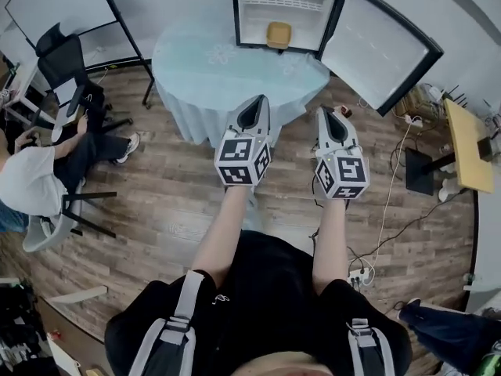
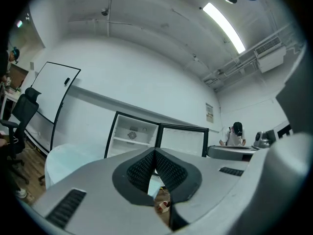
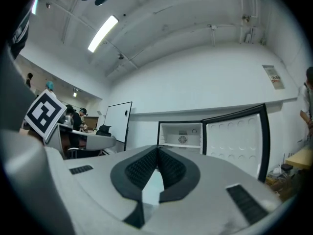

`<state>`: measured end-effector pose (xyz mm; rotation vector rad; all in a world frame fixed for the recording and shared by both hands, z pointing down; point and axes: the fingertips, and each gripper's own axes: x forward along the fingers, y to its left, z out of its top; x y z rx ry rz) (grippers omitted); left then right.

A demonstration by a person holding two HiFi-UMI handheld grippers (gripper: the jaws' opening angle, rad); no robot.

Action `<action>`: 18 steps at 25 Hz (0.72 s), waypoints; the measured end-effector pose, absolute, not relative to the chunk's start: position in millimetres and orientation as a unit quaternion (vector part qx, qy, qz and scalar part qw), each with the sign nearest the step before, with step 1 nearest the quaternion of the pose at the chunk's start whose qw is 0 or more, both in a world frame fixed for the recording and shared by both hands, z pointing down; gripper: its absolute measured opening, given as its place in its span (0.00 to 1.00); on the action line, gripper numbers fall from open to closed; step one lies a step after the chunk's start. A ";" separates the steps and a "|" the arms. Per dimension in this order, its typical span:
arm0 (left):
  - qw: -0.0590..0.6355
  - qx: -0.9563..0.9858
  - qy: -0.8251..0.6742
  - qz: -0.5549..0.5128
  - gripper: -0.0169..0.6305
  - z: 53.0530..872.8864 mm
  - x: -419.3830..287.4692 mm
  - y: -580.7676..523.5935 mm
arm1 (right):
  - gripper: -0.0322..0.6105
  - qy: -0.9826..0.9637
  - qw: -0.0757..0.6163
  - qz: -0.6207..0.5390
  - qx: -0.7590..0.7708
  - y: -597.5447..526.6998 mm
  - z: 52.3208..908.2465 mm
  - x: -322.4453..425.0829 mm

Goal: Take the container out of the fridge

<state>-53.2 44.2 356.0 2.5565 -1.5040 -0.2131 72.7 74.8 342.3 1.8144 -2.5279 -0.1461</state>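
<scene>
Tan container [image 1: 279, 34] sits untouched inside the open fridge [image 1: 254, 22], removal entirely outstanding, with left gripper [image 1: 256, 103] and right gripper [image 1: 328, 112] well short, fingers together on nothing.

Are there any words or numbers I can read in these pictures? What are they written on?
No text here can be read.
Wall sign beside the fridge: print too blurred and small to read in either gripper view.
Marker cubes: only black-and-white square patterns, no letters or numbers.
</scene>
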 end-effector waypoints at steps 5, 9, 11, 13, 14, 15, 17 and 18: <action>0.087 0.868 -0.484 -0.062 0.03 355.0 -58.0 -91.4 | 0.05 -0.808 0.039 -0.069 0.584 -49.8 333.7 49.8; 0.086 0.874 -0.477 -0.034 0.03 357.3 -63.0 -189.5 | 0.05 -0.793 0.035 -0.077 0.604 -154.1 314.5 45.3; 0.092 0.873 -0.478 -0.023 0.03 361.5 -71.3 -217.9 | 0.05 -0.793 0.035 -0.075 0.603 -187.1 312.0 37.8; 0.096 0.870 -0.483 -0.021 0.03 360.5 -82.0 -248.6 | 0.05 -0.794 0.028 -0.067 0.603 -219.5 311.8 29.8; 0.097 0.869 -0.485 -0.020 0.03 359.9 -86.6 -262.3 | 0.05 -0.795 0.027 -0.064 0.603 -233.6 313.1 26.0; 0.099 0.868 -0.487 -0.017 0.03 360.8 -90.1 -273.5 | 0.05 -0.795 0.027 -0.060 0.603 -245.1 315.8 22.9; 0.106 0.867 -0.486 -0.008 0.03 365.9 -91.9 -291.4 | 0.05 -0.794 0.031 -0.050 0.605 -261.9 322.8 21.8; 0.111 0.867 -0.486 -0.005 0.03 368.8 -89.8 -298.8 | 0.05 -0.793 0.033 -0.046 0.607 -267.2 326.0 24.5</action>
